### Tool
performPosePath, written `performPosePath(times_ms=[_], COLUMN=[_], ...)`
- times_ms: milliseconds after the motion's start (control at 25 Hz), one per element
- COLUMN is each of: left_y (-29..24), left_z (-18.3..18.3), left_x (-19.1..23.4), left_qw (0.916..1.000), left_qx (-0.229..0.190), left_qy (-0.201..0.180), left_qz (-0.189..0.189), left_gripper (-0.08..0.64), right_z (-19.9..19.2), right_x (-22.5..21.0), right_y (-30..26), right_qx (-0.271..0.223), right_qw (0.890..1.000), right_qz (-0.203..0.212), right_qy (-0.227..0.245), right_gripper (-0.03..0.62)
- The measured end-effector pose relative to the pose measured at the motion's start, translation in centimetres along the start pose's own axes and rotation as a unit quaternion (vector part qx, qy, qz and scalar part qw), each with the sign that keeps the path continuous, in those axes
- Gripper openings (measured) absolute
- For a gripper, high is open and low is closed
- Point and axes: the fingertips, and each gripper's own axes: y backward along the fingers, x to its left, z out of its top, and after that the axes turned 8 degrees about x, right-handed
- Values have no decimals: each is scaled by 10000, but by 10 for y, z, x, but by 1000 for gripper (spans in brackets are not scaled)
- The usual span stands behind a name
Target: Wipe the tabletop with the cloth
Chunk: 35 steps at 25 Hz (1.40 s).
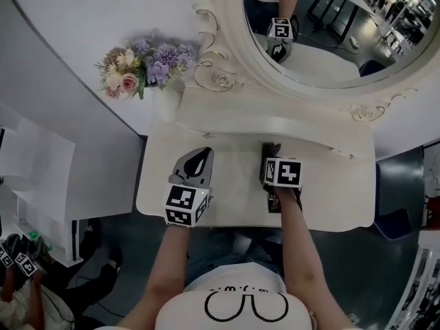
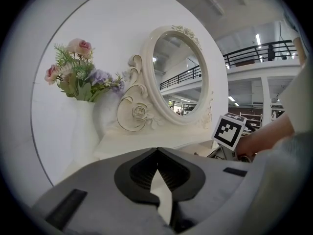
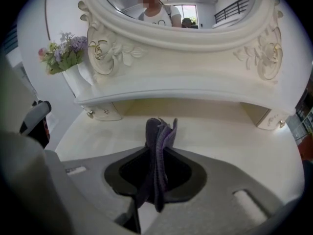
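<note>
A folded purple cloth stands upright between the jaws of my right gripper, which is shut on it just above the cream tabletop. In the head view the cloth shows dark ahead of the right gripper, at the middle right of the tabletop. My left gripper hovers over the table's left half, about a hand's width left of the right one. Its jaws meet at the tips with nothing between them.
A raised shelf runs along the back of the table under an oval mirror in an ornate frame. A white vase of flowers stands at the back left. Small drawers sit under the shelf's ends.
</note>
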Motion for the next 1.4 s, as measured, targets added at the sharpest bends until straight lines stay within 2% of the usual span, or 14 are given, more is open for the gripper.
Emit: performPosePath(times_ms=[160, 360, 680, 1000, 1400], left_y=[7, 16, 45, 74, 99], left_z=[-1, -4, -6, -10, -16], left_x=[8, 24, 73, 118, 147], left_qw=[10000, 9995, 9960, 9896, 9842], left_qx=[-13, 17, -18, -79, -29], left_qy=[-38, -140, 123, 312, 345], left_qz=[73, 286, 880, 1399, 1738], left_gripper=[-2, -2, -2, -2, -2], right_z=[1, 2, 7, 9, 19], right_x=[19, 43, 84, 140, 201], right_y=[-3, -8, -13, -23, -36], right_qx=[-31, 6, 52, 99, 95], right_qw=[9997, 9994, 9987, 9960, 9913], right_qz=[194, 329, 478, 869, 1314], right_qy=[-126, -63, 152, 191, 71], right_gripper=[81, 81, 81, 81, 81])
